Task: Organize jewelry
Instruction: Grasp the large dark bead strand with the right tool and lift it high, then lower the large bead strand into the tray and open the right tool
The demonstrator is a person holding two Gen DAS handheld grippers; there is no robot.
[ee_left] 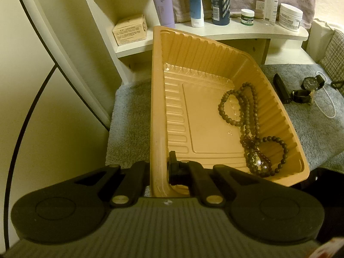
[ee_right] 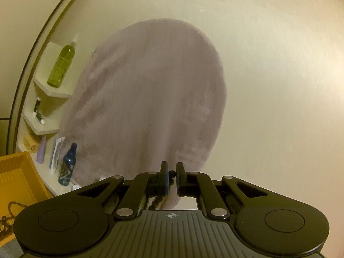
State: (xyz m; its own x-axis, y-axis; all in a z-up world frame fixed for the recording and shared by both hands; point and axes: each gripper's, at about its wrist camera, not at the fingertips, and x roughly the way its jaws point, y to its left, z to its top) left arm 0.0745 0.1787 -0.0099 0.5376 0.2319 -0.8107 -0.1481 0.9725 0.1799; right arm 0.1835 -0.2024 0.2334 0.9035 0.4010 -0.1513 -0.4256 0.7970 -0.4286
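An orange plastic tray (ee_left: 215, 49) sits tilted on a grey mat (ee_left: 129, 116). My left gripper (ee_left: 160, 168) is shut on the tray's near left wall, one finger inside and one outside. A brown bead necklace (ee_left: 247, 111) lies coiled in the tray's right side with a darker bead bracelet (ee_left: 255, 150). In the right wrist view, my right gripper (ee_right: 171, 176) is raised in front of the wall and is shut on a dark beaded strand (ee_right: 158, 202) that hangs below its fingers. The tray (ee_right: 17, 172) shows at the lower left of that view.
Two black watches (ee_left: 309, 86), a black case (ee_left: 282, 90) and a thin white chain (ee_left: 329, 107) lie on the mat right of the tray. Behind are white shelves (ee_left: 236, 32) with bottles, jars and a box, and a mauve towel (ee_right: 150, 99) on the wall.
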